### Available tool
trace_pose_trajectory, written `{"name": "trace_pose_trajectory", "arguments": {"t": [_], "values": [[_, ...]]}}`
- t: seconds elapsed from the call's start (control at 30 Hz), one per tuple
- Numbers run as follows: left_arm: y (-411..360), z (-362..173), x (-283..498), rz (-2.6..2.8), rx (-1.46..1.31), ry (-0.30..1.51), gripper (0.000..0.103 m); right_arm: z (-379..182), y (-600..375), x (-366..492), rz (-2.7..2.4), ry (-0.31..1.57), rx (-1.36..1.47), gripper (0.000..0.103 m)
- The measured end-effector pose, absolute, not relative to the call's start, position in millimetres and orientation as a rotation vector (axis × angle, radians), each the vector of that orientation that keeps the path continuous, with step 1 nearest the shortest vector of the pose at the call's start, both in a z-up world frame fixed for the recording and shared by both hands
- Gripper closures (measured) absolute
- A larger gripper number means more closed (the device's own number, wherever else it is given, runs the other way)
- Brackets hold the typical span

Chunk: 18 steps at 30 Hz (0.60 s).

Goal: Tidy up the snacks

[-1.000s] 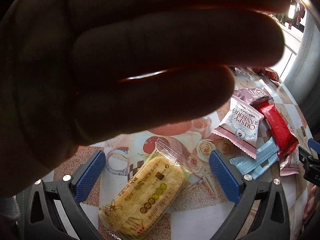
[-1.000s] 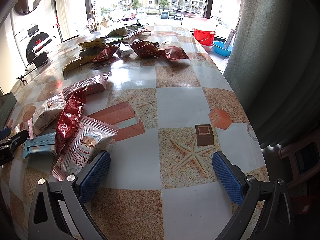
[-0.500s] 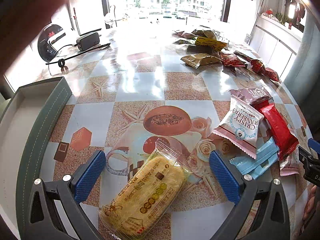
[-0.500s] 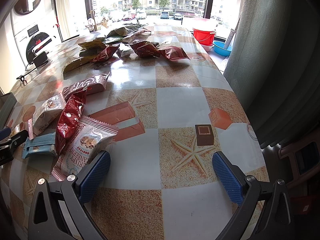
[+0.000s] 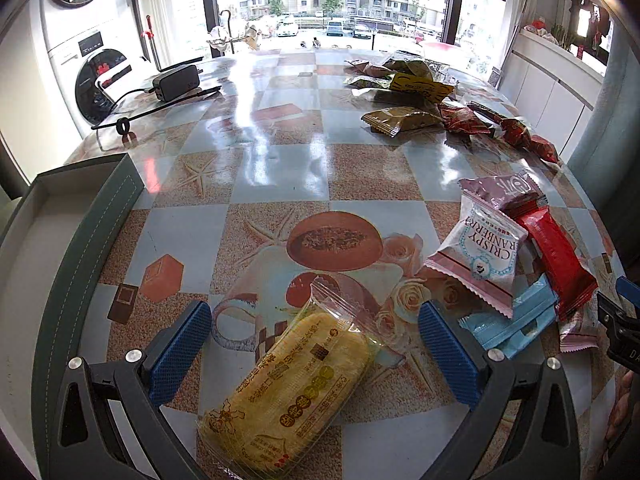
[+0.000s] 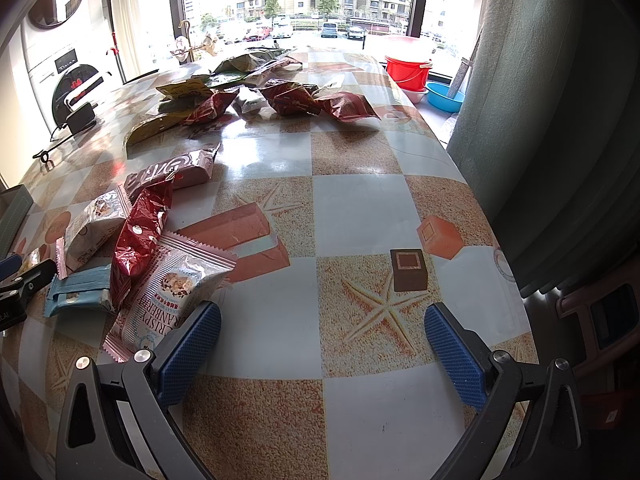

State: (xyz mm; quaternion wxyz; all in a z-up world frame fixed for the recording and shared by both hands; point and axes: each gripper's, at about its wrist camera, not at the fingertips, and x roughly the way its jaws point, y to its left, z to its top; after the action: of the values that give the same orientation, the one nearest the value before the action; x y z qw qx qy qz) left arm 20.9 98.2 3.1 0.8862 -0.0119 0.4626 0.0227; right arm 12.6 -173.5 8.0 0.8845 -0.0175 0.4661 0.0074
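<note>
My left gripper (image 5: 316, 354) is open and straddles a yellow cake packet (image 5: 288, 388) that lies flat on the patterned table. A grey-green tray (image 5: 80, 248) sits to its left. To the right lies a near pile: a white Crispy Cranberry packet (image 5: 482, 248), a red packet (image 5: 554, 252) and a light blue packet (image 5: 516, 322). My right gripper (image 6: 320, 346) is open and empty over bare table. The same pile is at its left: a Crispy Cranberry packet (image 6: 168, 292), the red packet (image 6: 140, 232), the blue packet (image 6: 78, 290).
A far heap of green, yellow and dark red snack bags (image 5: 424, 100) lies at the table's back right, also in the right wrist view (image 6: 272, 92). A black power adapter (image 5: 176, 82) with its cable lies back left. A curtain (image 6: 540, 120) hangs beside the table's right edge.
A hand that covered most of the left wrist view a second ago has gone from view. Both grippers and the snacks have stayed still.
</note>
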Motion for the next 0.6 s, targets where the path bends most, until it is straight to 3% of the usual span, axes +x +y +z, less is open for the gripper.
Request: {"name": "trace_pose_trajectory", "arguments": {"t": [0.6], "values": [[99.1, 3.2, 20.5, 0.047, -0.025, 0.962, 0.0, 7.3, -174.0, 12.5, 0.017, 0.97, -0.034, 0.001]]}}
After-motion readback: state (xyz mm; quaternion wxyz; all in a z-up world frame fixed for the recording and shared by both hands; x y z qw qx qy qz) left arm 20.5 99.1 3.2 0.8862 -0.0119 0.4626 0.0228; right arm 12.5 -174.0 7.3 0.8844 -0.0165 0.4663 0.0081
